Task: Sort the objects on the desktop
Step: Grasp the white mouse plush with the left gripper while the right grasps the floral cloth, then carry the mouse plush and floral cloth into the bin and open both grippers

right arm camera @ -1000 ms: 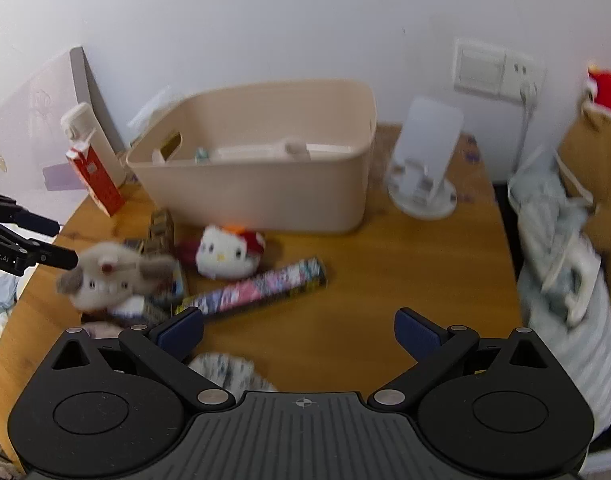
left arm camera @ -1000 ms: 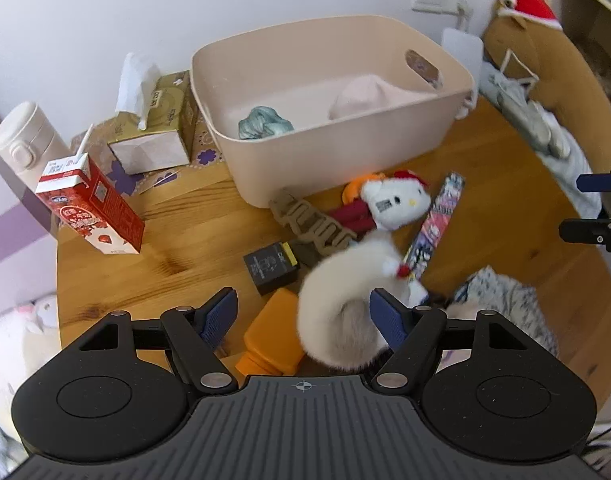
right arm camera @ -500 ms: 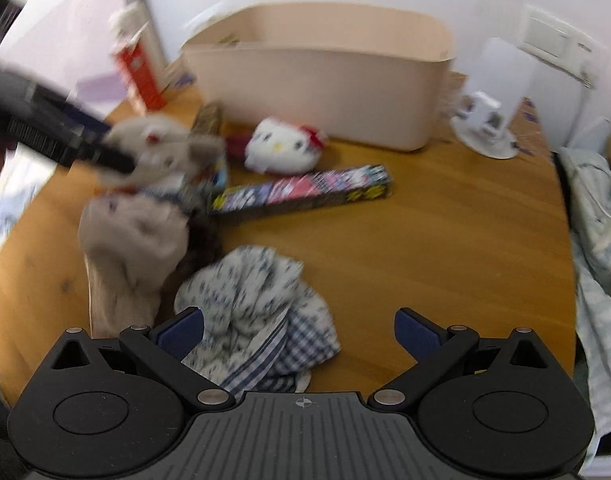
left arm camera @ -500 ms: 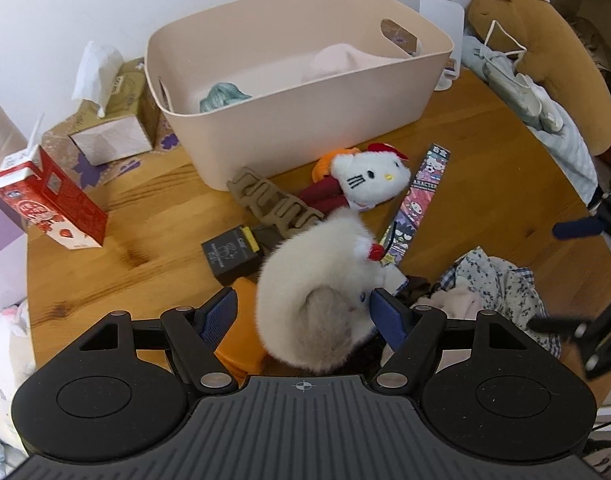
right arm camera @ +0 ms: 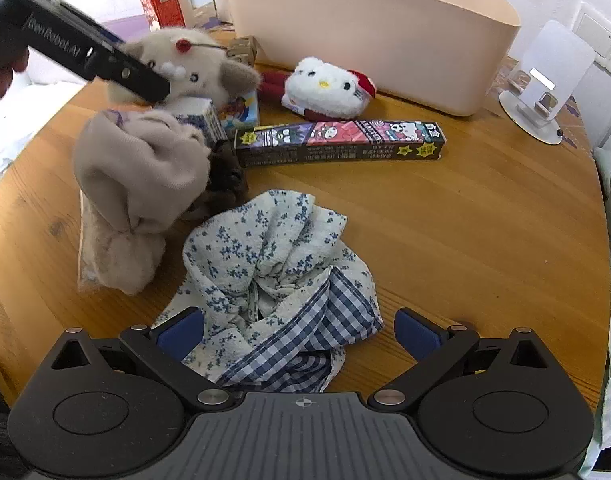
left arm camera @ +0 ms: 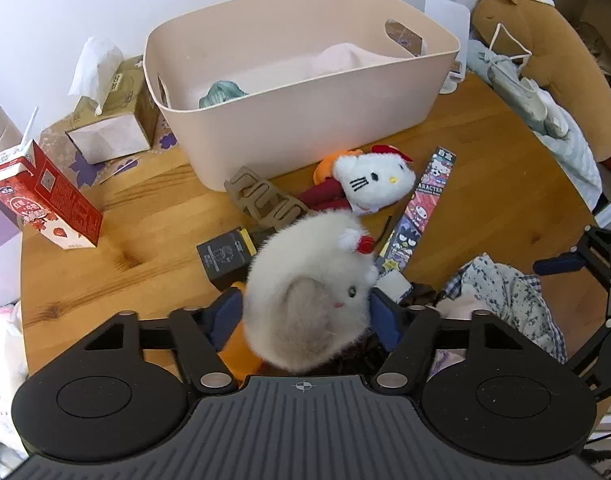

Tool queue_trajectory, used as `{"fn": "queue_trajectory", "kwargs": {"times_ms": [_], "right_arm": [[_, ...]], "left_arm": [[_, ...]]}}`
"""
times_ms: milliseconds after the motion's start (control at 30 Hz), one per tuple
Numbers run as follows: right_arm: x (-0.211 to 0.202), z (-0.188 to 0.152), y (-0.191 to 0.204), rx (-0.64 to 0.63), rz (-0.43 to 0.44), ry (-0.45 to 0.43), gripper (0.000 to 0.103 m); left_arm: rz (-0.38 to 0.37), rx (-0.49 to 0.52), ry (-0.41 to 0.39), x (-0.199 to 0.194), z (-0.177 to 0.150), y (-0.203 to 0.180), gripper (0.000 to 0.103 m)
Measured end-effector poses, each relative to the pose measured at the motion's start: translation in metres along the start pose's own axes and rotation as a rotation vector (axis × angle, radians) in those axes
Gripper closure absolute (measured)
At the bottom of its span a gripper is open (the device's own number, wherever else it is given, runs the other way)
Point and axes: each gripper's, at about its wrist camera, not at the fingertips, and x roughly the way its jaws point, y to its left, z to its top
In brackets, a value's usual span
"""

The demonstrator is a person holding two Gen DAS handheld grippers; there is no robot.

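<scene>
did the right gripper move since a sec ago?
Yes. The right gripper has come down and away from the bin, ending low over the floral cloth, fingers open.

"GenRobot.AI" on left tool (right arm camera: 101, 54)

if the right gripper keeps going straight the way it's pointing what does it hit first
Most likely the blue floral and checked cloth: it lies bunched on the wooden table directly ahead of the open right gripper, partly between its fingers. Depth is hard to judge, but nothing else sits in front of it.
</scene>
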Motion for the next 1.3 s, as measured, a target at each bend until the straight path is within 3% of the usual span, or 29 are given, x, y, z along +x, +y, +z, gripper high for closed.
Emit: {"fn": "queue_trajectory", "kwargs": {"times_ms": [167,267,533,700,1300], "right_arm": [[0.005,0.0,-0.007,0.056,0.004,-0.006,0.014],[0.005,0.0,-0.01,0.065,0.01,-0.014,0.025],[0.004,-0.001,-0.015,0.078,0.048,-0.017,0.073],[-0.004,-0.004,-0.014,0.069,0.043,-0.05,0.078],[-0.046,0.006,-0.059,0.159,-0.041,-0.174,0.078]], "left_arm": [[-0.03,-0.009,0.025,0.005,0.001,0.0,0.049],[-0.047,0.003,0.026,0.006,0.0,-0.002,0.057],[-0.1,-0.069,0.015,0.007,0.0,0.005,0.079],[-0.097,-0.052,0.004,0.004,-0.002,0.007,0.083],[-0.083,-0.022,-0.052,-0.022,-0.002,0.014,0.083]]}}
